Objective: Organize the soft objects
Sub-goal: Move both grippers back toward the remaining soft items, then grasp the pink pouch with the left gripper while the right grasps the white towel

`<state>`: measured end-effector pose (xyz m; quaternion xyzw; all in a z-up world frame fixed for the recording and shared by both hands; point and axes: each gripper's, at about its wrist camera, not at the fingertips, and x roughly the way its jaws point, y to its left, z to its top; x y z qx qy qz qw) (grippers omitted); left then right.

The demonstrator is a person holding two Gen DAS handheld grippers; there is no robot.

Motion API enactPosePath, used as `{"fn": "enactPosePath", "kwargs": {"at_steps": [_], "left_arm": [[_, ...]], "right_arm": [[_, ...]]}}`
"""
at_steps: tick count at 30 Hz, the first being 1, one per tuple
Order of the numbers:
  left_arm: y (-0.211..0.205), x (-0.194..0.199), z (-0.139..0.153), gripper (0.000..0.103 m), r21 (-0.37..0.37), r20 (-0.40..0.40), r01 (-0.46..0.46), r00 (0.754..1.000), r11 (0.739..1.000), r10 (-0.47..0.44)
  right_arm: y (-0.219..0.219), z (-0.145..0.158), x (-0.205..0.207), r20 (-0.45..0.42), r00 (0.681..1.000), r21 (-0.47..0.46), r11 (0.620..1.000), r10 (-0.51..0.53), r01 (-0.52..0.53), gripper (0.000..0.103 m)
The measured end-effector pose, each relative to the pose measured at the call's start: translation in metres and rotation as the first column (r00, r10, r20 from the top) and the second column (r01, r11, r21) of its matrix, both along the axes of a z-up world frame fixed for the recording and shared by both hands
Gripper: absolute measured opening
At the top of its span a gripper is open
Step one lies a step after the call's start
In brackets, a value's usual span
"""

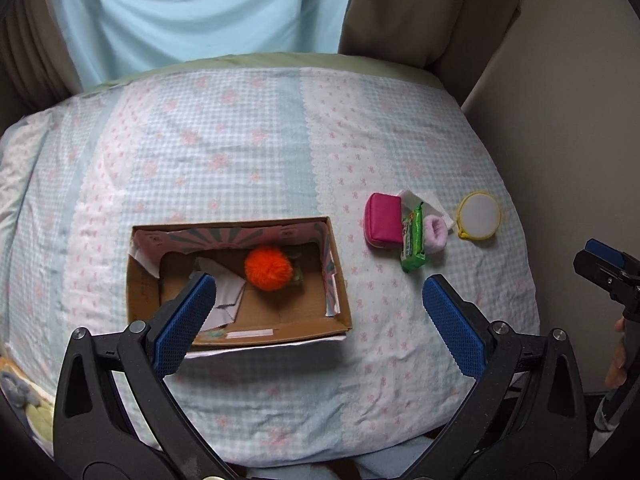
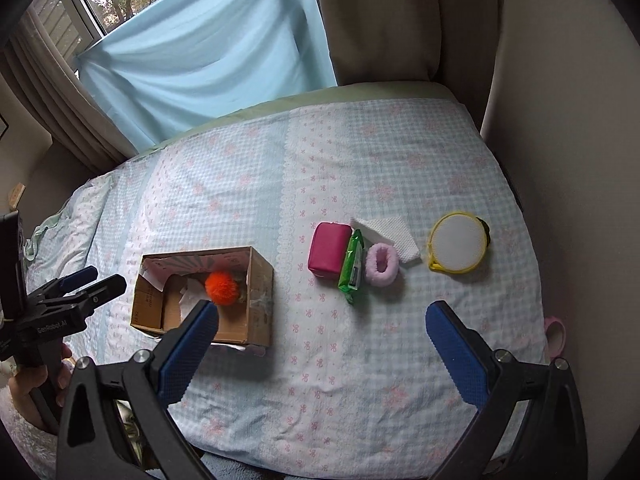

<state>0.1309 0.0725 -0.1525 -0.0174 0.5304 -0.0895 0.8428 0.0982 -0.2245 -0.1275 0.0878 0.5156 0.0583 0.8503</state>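
Lilac scrunchie (image 2: 382, 263), judged light and squashy, best pinched across its ring; both grippers' jaws were held wide, empty.

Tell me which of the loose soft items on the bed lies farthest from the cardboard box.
The round yellow-rimmed white pouch. It sits alone, past the cluster of pink rectangular pouch, green wipes pack and lilac fluffy scrunchie, farthest from the cardboard box.

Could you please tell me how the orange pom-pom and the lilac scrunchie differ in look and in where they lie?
The orange pom-pom is a solid fluffy ball; the lilac scrunchie is a ring with a hole in the middle. The pom-pom lies inside the cardboard box; the scrunchie lies out on the bedspread, beside the green packet. Both look soft and fuzzy.
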Motion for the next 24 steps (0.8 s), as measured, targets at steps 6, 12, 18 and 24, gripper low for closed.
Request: {"fn": "enactPosePath", "kwargs": {"at_steps": [6, 12, 18, 24], "left_arm": [[-0.063, 0.021, -0.022, 0.103, -0.021, -0.063, 0.016, 0.998, 1.000, -0.018], [-0.101, 0.054, -0.050, 0.103, -0.017, -0.133, 0.044, 0.990, 0.999, -0.046], [-0.127, 0.106, -0.092, 0.103, -0.020, -0.216, 0.073, 0.973, 0.997, -0.076], [-0.147, 0.159, -0.152, 0.103, -0.028, -0.327, 0.119, 0.937, 0.993, -0.122]], "right_arm": [[-0.052, -0.010, 0.030, -0.018, 1.000, 0.015, 1.000, 0.018, -0.018, 0.103], [-0.083, -0.034, 0.066, -0.053, 0.998, 0.012, 0.999, 0.031, -0.030, 0.103], [-0.100, -0.073, 0.115, -0.120, 0.989, 0.001, 0.997, 0.081, -0.082, 0.103], [-0.096, -0.133, 0.161, -0.216, 0.957, -0.024, 0.978, 0.196, -0.205, 0.103]]}}
